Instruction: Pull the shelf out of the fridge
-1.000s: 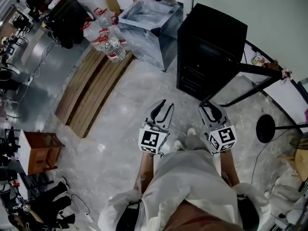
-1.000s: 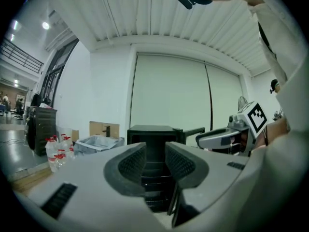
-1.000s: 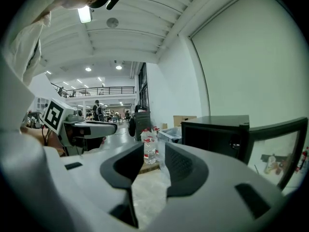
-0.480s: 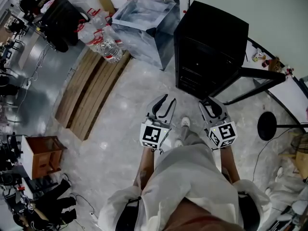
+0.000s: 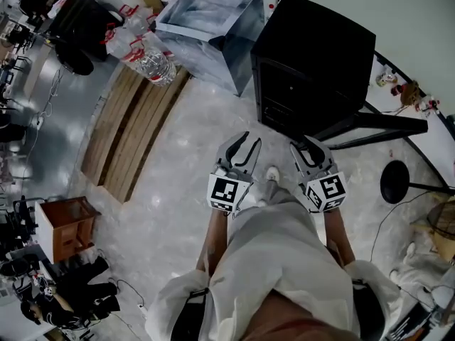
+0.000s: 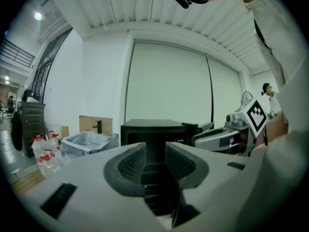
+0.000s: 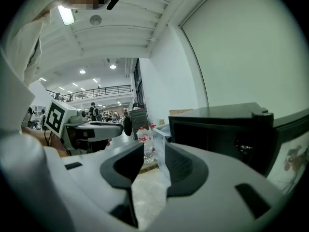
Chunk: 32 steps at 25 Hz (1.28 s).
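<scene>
A pale marbled floor (image 5: 178, 190) runs through a wide workshop, with wooden planks (image 5: 128, 133) laid on it at the left, water bottles (image 5: 153, 59) beside them and a clear plastic-lined bin (image 5: 206, 20) at the back. The black fridge (image 5: 313, 55) stands against the light wall, its door (image 5: 377, 125) swung out to the right.

Over the last second the fridge has grown larger in the head view and drawn nearer to the person, while the planks and bottles have slid toward the left edge. One shoe (image 5: 271, 176) now shows out in front between the two tools. I take this as the person walking up to the fridge. The approach is under way and nothing of the pull itself has begun.

The left gripper (image 5: 242, 142) is carried at waist height, with its jaws brought together and nothing between them. It aims straight at the fridge's front. The right gripper (image 5: 307, 148) rides level with it, just short of the open door. Its jaws are likewise drawn close and empty, and its own view looks off past the fridge's left side toward the bottles.

The shelf is still inside the fridge. The inside is too dark to pick out one shelf among the faint lines. Both tools are well apart from it, and the jaws will need to open before either can take its front edge.
</scene>
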{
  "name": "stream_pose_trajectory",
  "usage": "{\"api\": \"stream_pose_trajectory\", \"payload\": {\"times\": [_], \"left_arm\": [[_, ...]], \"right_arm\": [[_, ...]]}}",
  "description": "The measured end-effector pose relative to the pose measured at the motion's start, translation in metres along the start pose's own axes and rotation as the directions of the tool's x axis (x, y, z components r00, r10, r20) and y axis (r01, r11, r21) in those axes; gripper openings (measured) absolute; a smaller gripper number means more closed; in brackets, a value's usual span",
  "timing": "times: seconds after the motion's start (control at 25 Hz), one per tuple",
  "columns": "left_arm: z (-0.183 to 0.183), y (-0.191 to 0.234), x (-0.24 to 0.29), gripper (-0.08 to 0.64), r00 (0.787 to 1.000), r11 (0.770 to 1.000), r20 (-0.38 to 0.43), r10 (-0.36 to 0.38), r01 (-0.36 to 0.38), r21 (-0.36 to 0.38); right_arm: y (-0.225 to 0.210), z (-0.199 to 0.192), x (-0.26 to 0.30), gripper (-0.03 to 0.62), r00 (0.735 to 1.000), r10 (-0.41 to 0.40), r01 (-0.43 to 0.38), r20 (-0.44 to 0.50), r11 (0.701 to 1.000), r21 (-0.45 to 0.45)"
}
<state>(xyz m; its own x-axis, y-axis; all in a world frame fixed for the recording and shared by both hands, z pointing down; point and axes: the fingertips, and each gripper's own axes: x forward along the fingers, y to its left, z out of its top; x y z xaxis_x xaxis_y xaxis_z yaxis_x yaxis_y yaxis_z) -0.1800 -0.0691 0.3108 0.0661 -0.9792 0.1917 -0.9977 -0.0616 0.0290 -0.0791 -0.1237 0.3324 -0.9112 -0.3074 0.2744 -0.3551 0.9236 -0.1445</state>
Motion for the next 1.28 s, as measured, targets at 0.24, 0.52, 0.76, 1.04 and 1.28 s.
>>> {"api": "stream_pose_trajectory", "payload": {"times": [0.24, 0.52, 0.76, 1.04, 1.28], "left_arm": [[-0.015, 0.008, 0.038, 0.129, 0.999, 1.0, -0.035, -0.023, 0.022, -0.017], [-0.035, 0.011, 0.068, 0.13, 0.995, 0.996, -0.056, -0.08, 0.077, -0.052], [-0.054, 0.024, 0.085, 0.13, 0.988, 0.989, -0.065, -0.138, 0.134, -0.069], [-0.078, 0.035, 0.11, 0.144, 0.969, 0.968, -0.054, -0.239, 0.234, -0.086], [-0.115, 0.033, 0.129, 0.149, 0.941, 0.942, -0.084, -0.328, 0.319, -0.103]], "right_arm": [[-0.027, -0.016, 0.018, 0.132, 1.0, -0.017, 0.018, -0.027, 0.999, 0.039], [-0.046, -0.04, 0.026, 0.125, 0.996, -0.084, 0.087, -0.034, 0.99, 0.112], [-0.057, -0.052, 0.028, 0.123, 0.979, -0.201, 0.202, -0.019, 0.968, 0.152], [-0.076, -0.079, 0.039, 0.135, 0.917, -0.398, 0.39, -0.007, 0.895, 0.219], [-0.083, -0.11, 0.047, 0.138, 0.868, -0.496, 0.482, -0.021, 0.833, 0.272]]}}
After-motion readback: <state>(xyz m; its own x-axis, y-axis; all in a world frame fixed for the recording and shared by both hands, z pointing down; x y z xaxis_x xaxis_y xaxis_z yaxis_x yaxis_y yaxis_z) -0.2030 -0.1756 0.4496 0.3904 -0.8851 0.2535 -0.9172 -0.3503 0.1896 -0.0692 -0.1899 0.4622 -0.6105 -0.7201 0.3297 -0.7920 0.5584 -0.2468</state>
